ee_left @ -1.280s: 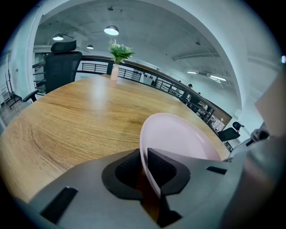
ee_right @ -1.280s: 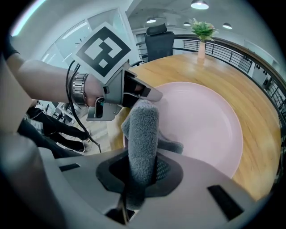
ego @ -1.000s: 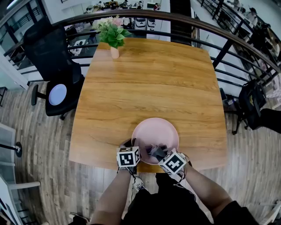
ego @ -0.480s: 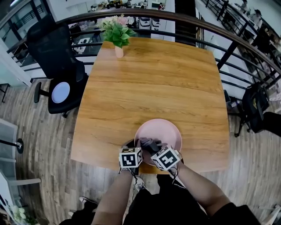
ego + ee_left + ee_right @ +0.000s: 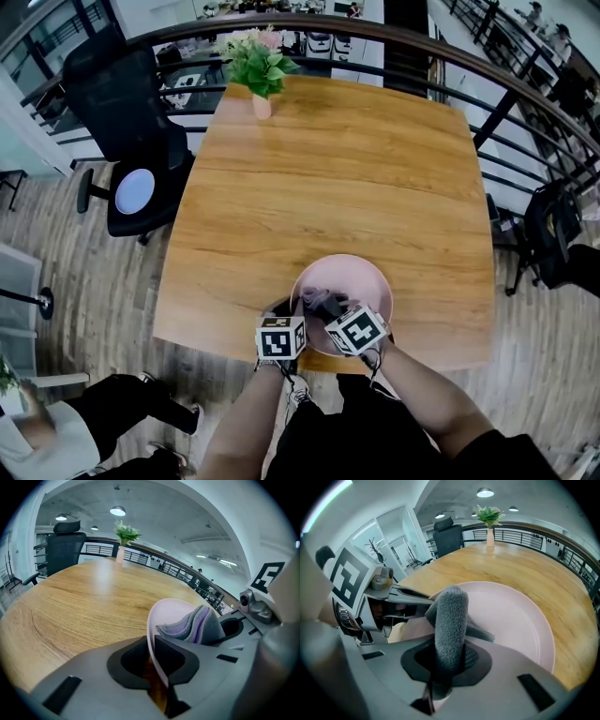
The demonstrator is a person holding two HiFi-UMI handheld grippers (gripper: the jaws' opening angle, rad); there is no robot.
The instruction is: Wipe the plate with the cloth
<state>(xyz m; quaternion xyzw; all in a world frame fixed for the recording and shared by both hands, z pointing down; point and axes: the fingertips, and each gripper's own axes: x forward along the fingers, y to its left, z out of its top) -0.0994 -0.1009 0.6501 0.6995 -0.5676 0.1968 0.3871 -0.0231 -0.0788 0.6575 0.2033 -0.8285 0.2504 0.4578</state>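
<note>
The plate (image 5: 361, 274), pink and shallow, is sitting at the near edge of the wooden table (image 5: 328, 178); it is carrying one item only, the grey cloth (image 5: 322, 302), which is lying bunched on the near left part of the plate's inner surface. In the left gripper view the cloth (image 5: 199, 625) is showing grey and purple layers folded over one another, resting against the plate (image 5: 161, 613) just beyond the rim.

A small vase (image 5: 262, 106) is standing at the far edge of the table, well apart from the plate; it is holding a green plant (image 5: 255, 58) with pale flowers.

The left gripper (image 5: 291, 314) is clamping the plate's near left rim; in the left gripper view (image 5: 151, 654) the thin pink rim is running between the two dark pads, one pad (image 5: 133, 657) lying outside the plate and the other over its inner face, both pressing on it; the cloth is lying just beyond that inner pad, not between the jaws.

The right gripper (image 5: 332, 309) is grasping the cloth; in the right gripper view (image 5: 449, 660) the jaws are closing on a thick roll of cloth (image 5: 451, 620) that is standing up between the pads and spreading forward onto the plate (image 5: 520, 616); the far end of the cloth is touching the plate's surface. The left gripper (image 5: 379, 599) is appearing at the left of that view, beside the cloth.
</note>
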